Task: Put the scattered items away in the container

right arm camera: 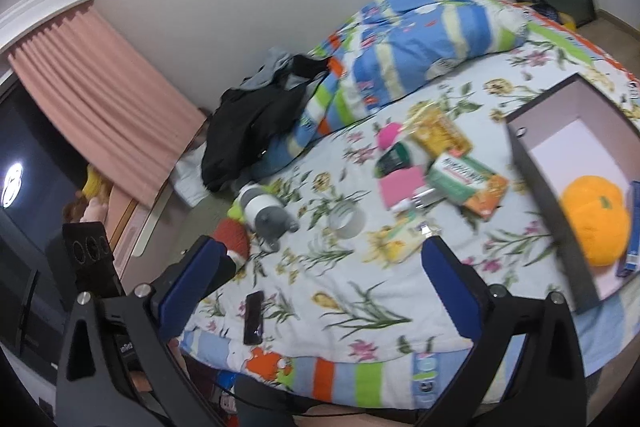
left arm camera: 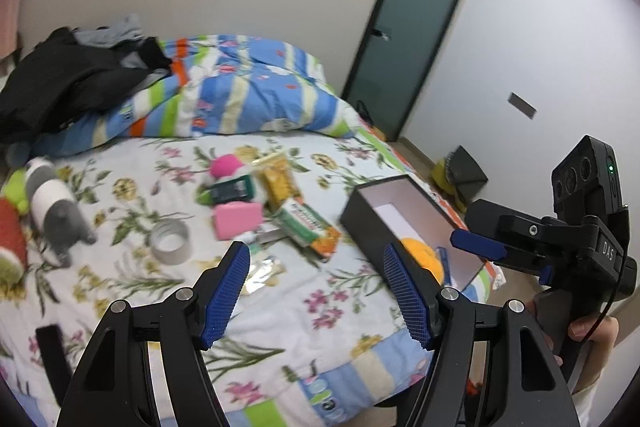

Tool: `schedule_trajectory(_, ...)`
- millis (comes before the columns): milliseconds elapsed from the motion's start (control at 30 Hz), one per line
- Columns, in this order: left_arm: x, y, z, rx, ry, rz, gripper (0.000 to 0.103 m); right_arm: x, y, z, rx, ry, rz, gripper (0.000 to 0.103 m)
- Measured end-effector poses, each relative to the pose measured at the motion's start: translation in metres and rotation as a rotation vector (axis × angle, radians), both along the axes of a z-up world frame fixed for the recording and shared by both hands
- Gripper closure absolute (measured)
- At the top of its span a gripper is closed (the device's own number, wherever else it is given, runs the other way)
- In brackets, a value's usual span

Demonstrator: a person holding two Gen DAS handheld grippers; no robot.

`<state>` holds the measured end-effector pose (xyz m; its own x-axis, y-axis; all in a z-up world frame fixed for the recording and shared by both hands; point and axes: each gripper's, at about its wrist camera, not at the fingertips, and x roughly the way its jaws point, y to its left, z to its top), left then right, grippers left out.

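Observation:
A black open box [left arm camera: 362, 217] [right arm camera: 536, 163] sits at the bed's right edge and holds an orange plush [right arm camera: 596, 223] [left arm camera: 420, 251] and a blue item [right arm camera: 632, 227]. Scattered on the floral sheet are a pink block [left arm camera: 236, 221] [right arm camera: 400, 187], a green-orange packet [left arm camera: 308, 227] [right arm camera: 468, 183], a yellow packet [left arm camera: 278, 179] [right arm camera: 438, 135], a dark green item [left arm camera: 230, 191] [right arm camera: 394, 157], a tape roll [left arm camera: 170, 241] [right arm camera: 346, 221], a grey-white plush [left arm camera: 52, 205] [right arm camera: 266, 213] and a foil sachet [left arm camera: 264, 273]. My left gripper [left arm camera: 316, 291] is open and empty above the sheet. My right gripper [right arm camera: 320, 291] is open and empty; it also shows in the left wrist view [left arm camera: 480, 245].
A striped duvet [left arm camera: 240, 87] and black clothes [left arm camera: 68, 75] are piled at the bed's head. A black phone [right arm camera: 254, 317] lies near the front edge. A red-green plush [left arm camera: 8, 243] lies at the left. A pink curtain [right arm camera: 100, 115] and a door [left arm camera: 412, 27] bound the room.

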<state>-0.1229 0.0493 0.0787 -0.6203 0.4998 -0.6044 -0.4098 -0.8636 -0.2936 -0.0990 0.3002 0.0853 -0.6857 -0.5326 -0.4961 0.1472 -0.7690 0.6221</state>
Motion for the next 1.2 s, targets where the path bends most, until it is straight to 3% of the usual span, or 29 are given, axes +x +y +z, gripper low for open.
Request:
schedule_trajectory(467,-0.012,-0.085,-0.04,0.055,-0.074,0.095,0.033,-0.035,-0.075,-0.043,0.0,-0.11,0.092,0.001)
schedule_trajectory(1200,-0.03,-0.088,-0.077,0.103,-0.168,0.074,0.033,-0.051,-0.083,-0.077,-0.004,-0.187,0.072,0.001)
